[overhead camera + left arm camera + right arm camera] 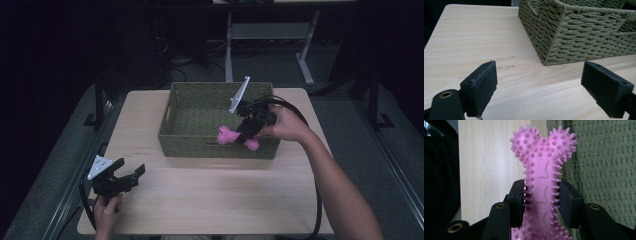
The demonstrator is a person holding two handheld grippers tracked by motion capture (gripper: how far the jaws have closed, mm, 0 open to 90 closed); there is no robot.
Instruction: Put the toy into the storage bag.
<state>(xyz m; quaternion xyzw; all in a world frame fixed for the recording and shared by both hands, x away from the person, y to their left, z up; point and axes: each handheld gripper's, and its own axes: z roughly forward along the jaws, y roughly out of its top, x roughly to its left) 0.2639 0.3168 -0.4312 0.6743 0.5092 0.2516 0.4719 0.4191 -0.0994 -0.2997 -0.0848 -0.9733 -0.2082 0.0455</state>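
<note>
It looked like a dim lab: a bare wooden bench point(210, 200), cables point(185, 62) and metal desk legs point(305, 62) behind.

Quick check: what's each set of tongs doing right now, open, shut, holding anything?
Left tongs: open, empty, above the table.
Right tongs: shut on the pink spiky bone toy, over the basket.

1. Showing pale wood grain: table point(210, 190).
2. Sitting upright on its far half, open top facing up: basket point(190, 135).
3. Standing behind on dark floor, well apart: desk frame point(270, 32).
4. Trailing near that frame: cables point(185, 62).
</note>
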